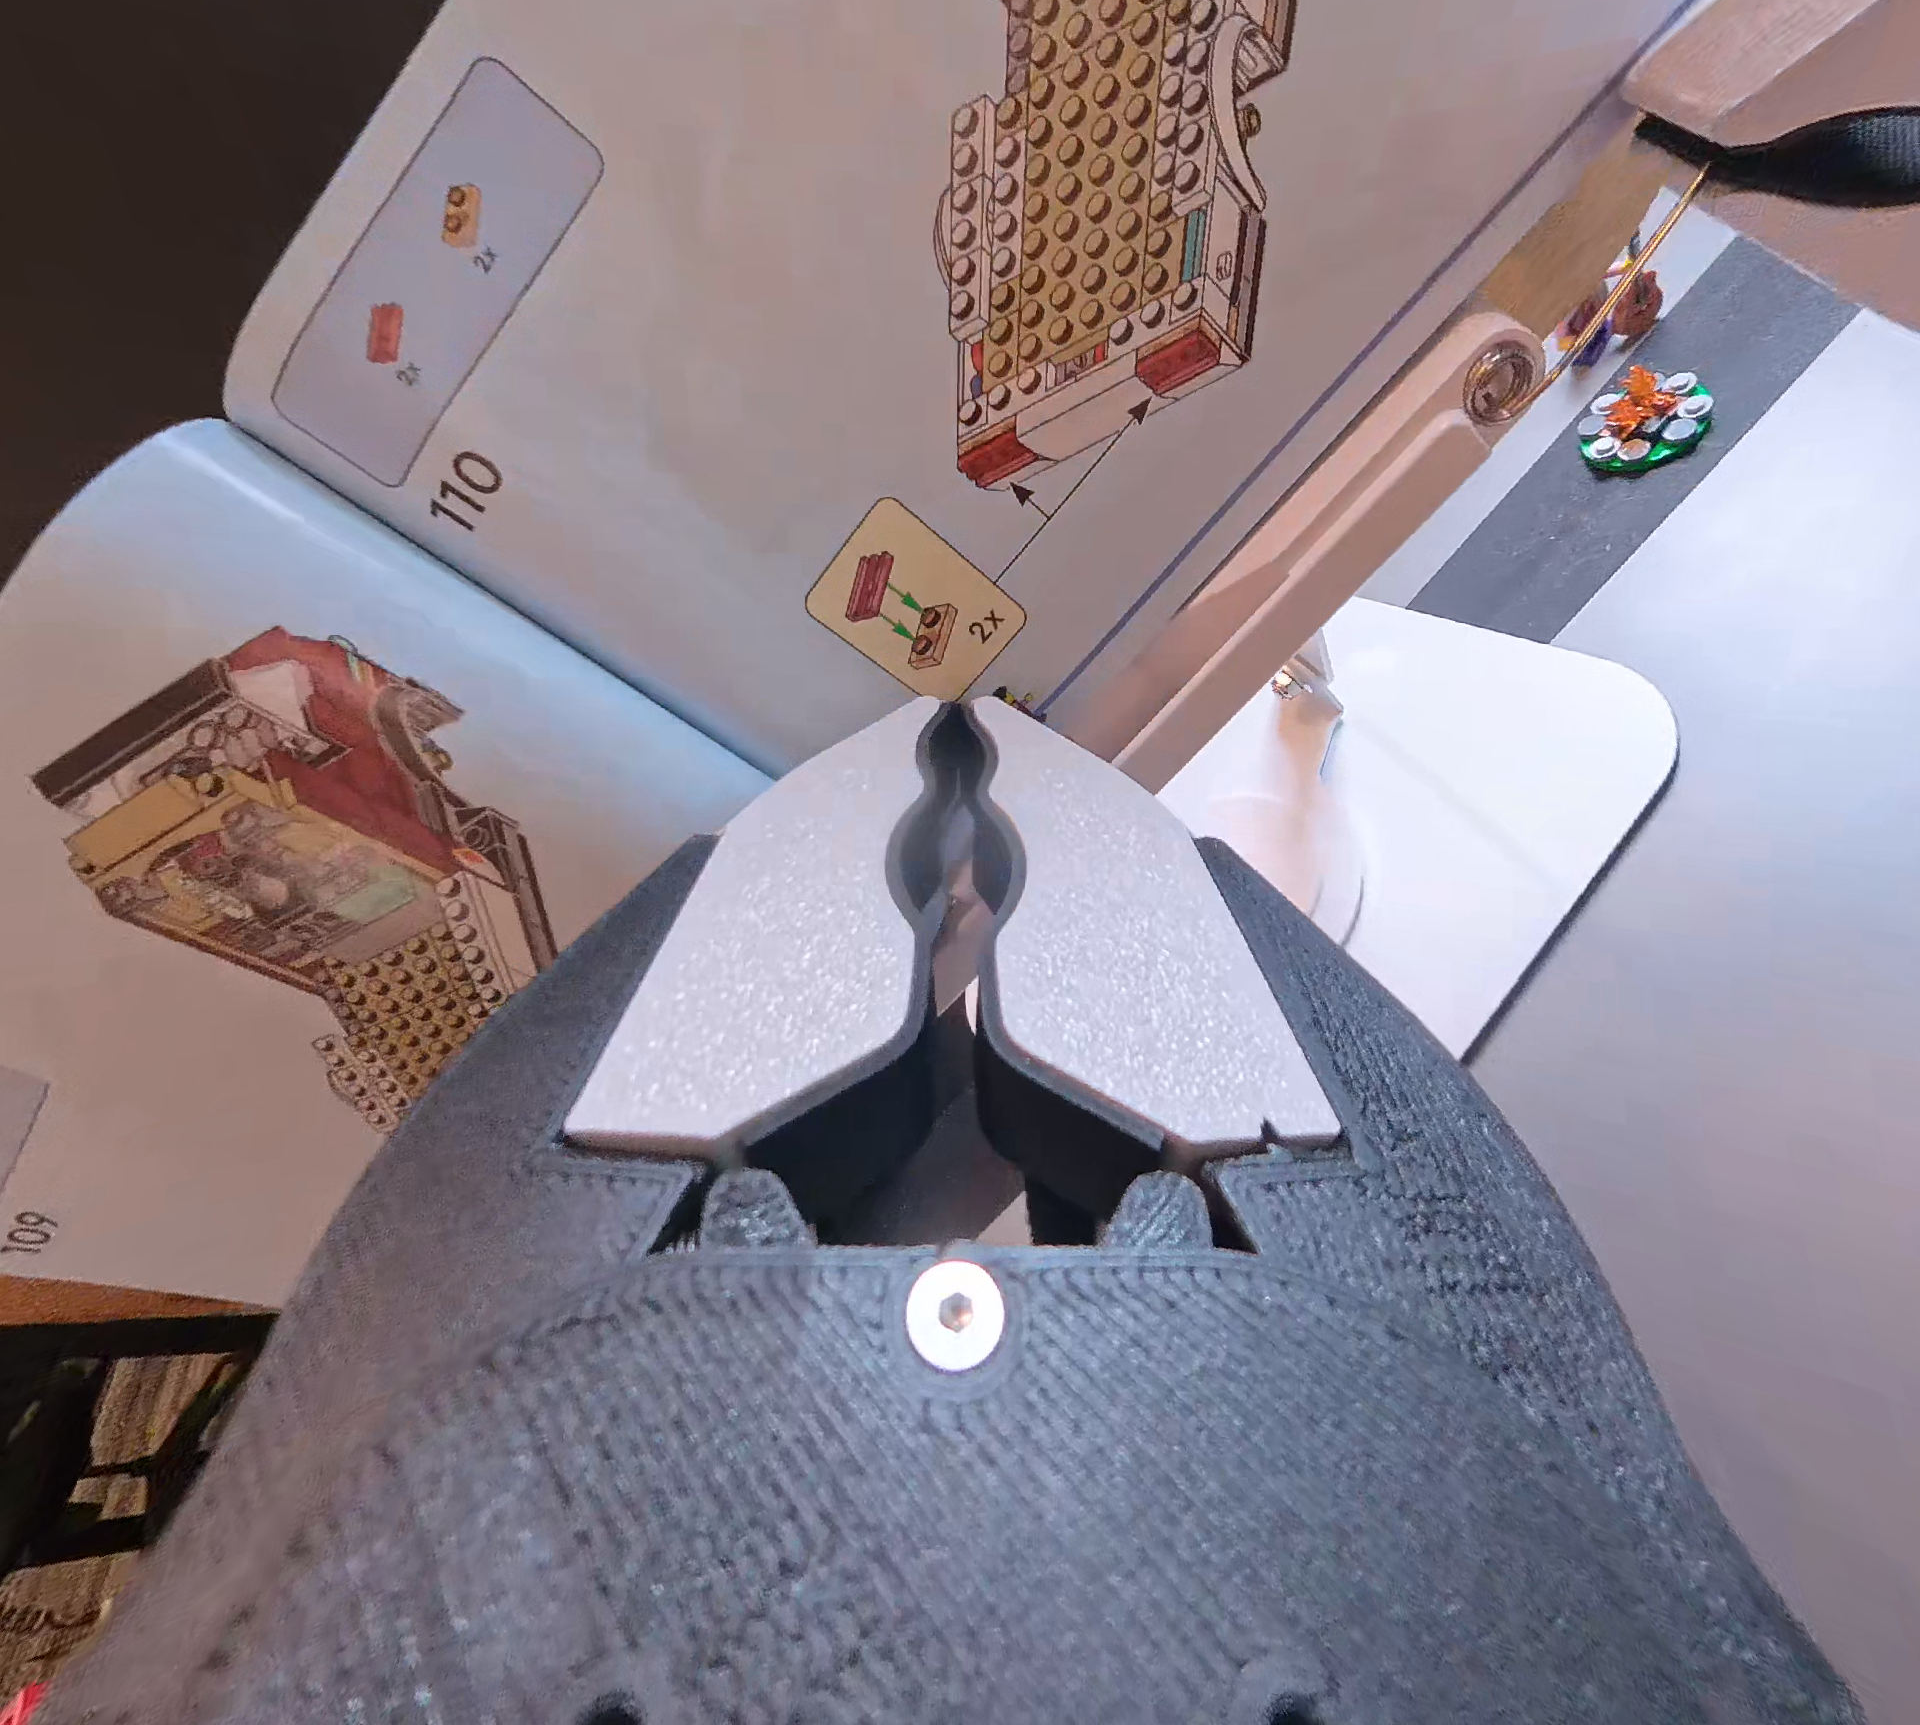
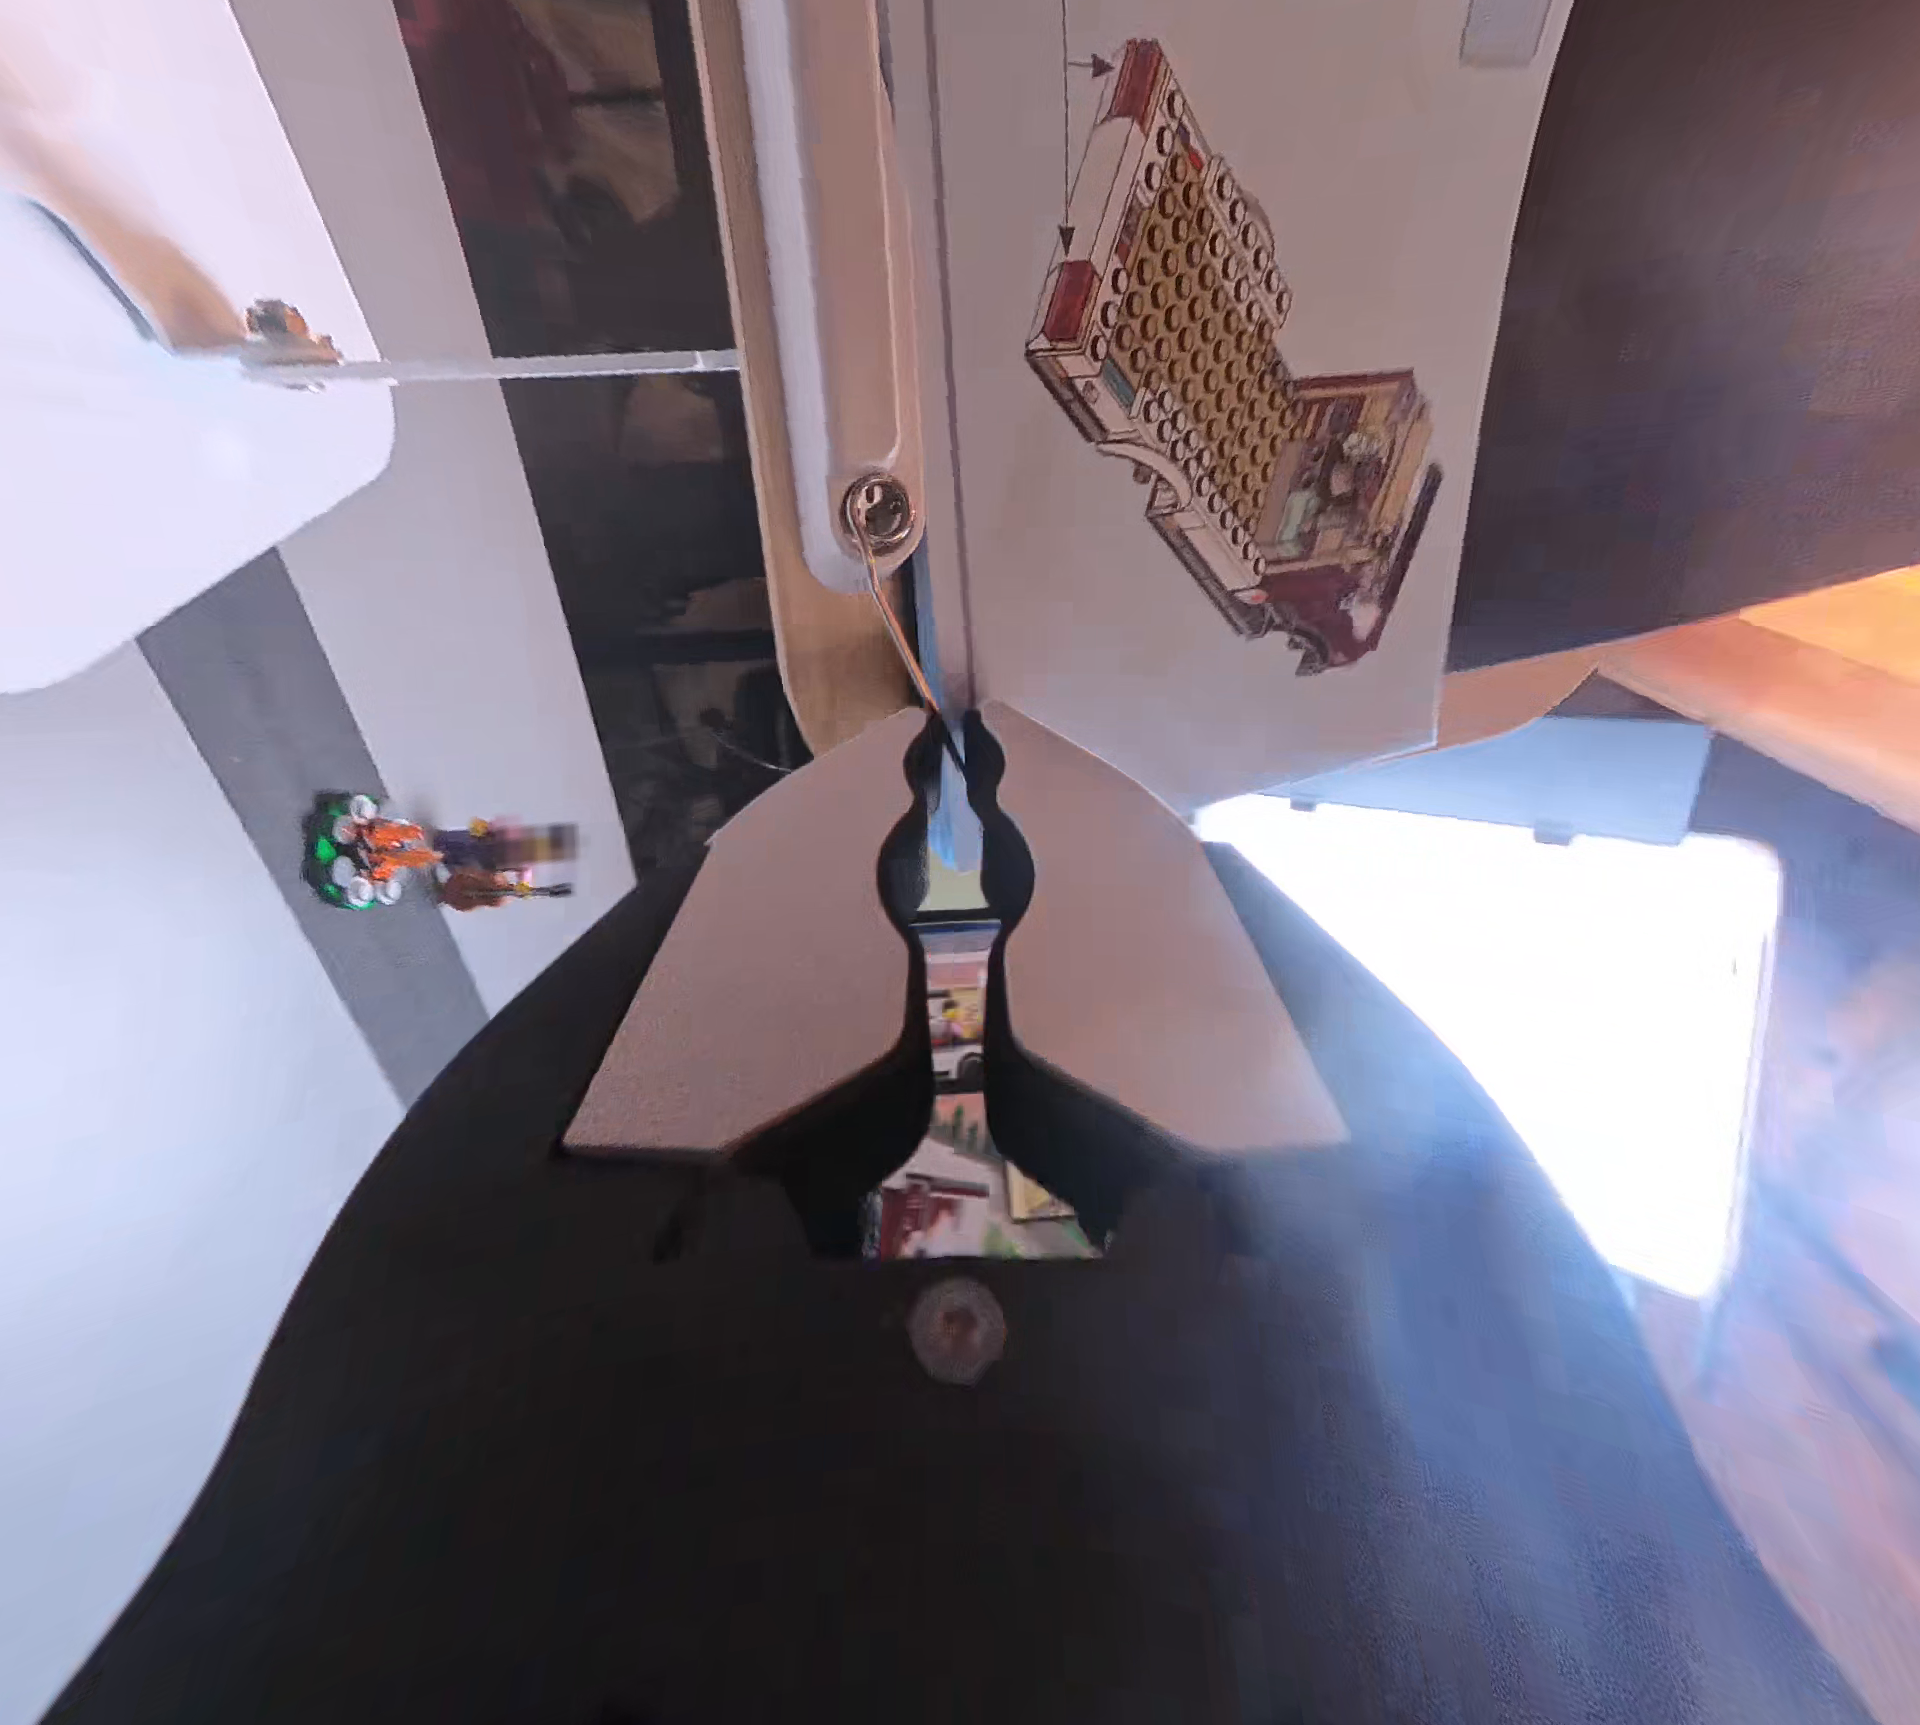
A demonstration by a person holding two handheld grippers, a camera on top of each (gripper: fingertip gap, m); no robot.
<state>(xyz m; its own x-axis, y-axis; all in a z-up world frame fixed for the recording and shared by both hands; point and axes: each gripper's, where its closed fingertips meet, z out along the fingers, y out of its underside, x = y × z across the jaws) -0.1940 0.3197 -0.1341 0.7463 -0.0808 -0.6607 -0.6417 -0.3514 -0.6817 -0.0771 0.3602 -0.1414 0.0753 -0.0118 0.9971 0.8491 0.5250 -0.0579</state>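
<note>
Right hand-held gripper (image 2: 958, 719) pinching booklet pages (image 2: 951, 802)

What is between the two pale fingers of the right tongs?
In the right wrist view, the light blue page edges of the open instruction booklet pass between the fingers of the right tongs.

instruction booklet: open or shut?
Open. The instruction booklet shows two printed pages meeting at a fold in the left wrist view; its page edge sits between the right gripper fingers.
</note>
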